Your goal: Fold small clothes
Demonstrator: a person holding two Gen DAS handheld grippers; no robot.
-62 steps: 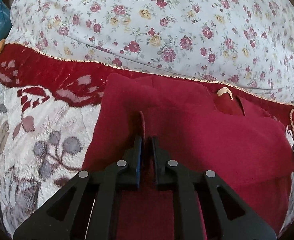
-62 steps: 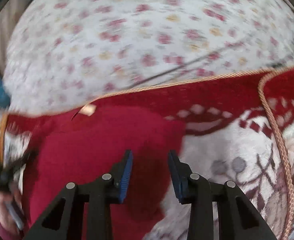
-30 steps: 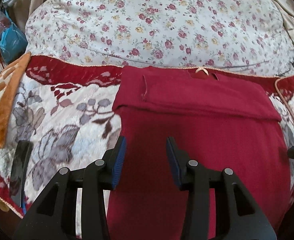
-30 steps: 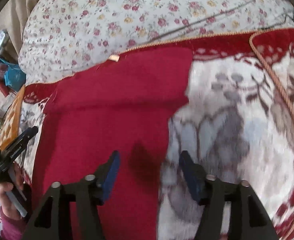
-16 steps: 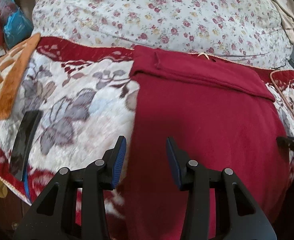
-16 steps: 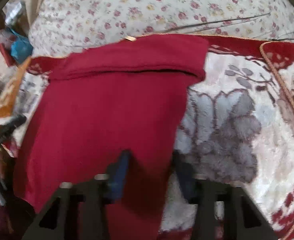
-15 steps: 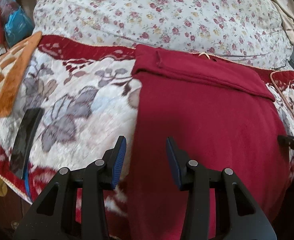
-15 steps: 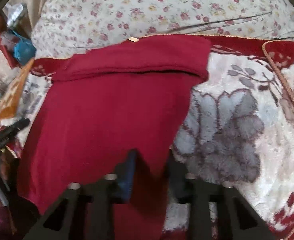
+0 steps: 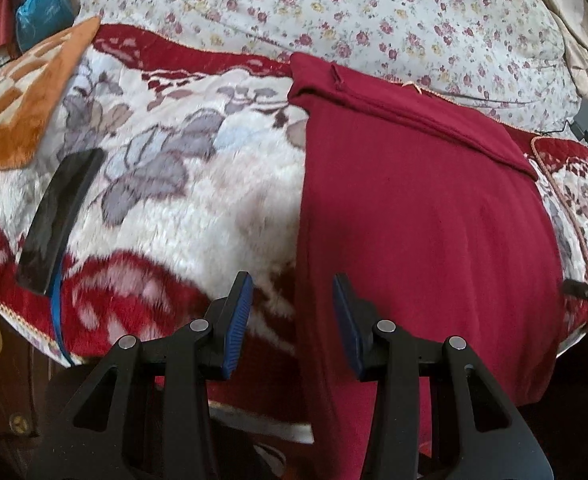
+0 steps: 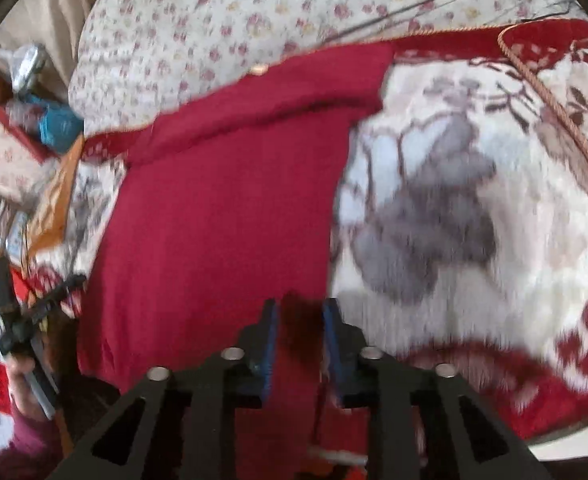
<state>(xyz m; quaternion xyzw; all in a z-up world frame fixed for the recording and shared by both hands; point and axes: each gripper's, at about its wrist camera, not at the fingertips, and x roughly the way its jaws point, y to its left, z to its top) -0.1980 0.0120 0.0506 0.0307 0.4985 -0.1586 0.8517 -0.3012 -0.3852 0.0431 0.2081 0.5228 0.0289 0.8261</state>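
A dark red garment (image 9: 421, 208) lies flat on the plush floral blanket, its far end folded back into a band by the flowered bedding. Its near end hangs over the bed's front edge. My left gripper (image 9: 292, 312) is open, its jaws astride the garment's left edge near the bed's front. In the right wrist view the garment (image 10: 222, 216) fills the middle. My right gripper (image 10: 299, 340) has its jaws narrowed around the garment's lower right edge; red cloth sits between them. The view is blurred, so contact is unclear.
A black phone (image 9: 60, 216) lies on the blanket (image 9: 198, 184) to the left. An orange checked cushion (image 9: 26, 92) sits at the far left. Flowered white bedding (image 9: 373, 12) rises behind the garment. The bed's front edge drops off just under both grippers.
Both grippers have drawn back from the folded far end to the garment's near end. The left let go and opened. The right jaws have narrowed around the right edge.
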